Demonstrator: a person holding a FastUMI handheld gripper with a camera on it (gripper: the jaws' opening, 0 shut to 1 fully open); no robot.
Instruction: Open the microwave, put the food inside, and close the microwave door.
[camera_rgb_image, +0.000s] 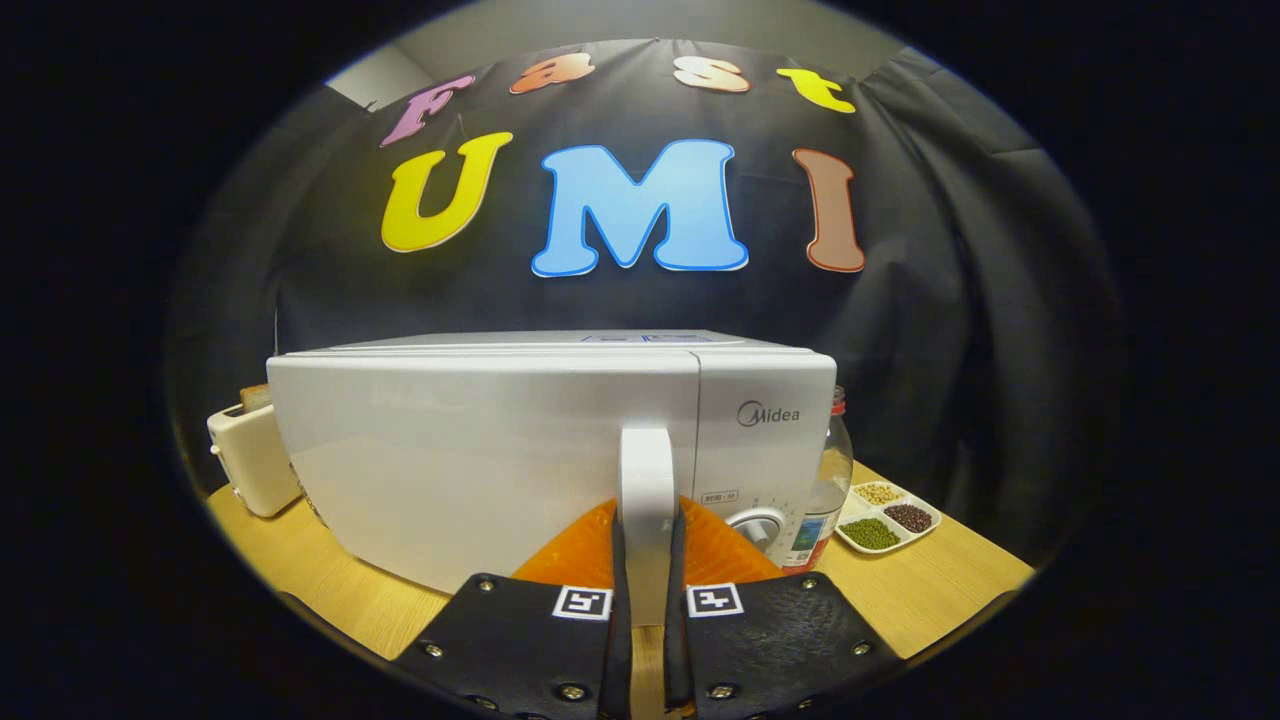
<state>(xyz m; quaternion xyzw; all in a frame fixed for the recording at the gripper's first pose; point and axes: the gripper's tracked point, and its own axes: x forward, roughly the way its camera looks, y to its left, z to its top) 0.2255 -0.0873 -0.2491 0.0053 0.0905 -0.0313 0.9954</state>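
Note:
A white microwave (480, 450) stands on the wooden table (940, 590) right in front of me, its door looking flush with the body. The door's white vertical handle (647, 460) runs down between my fingers. My gripper (647, 530) is shut on that handle, one finger pressing on each side of its lower part. The control panel with a round dial (758, 525) sits just right of the handle.
A cream toaster (250, 455) with a slice of bread in it stands left of the microwave. A clear bottle with a red cap (828, 480) is at the microwave's right side. Beyond it lies a white divided tray (888, 518) of beans.

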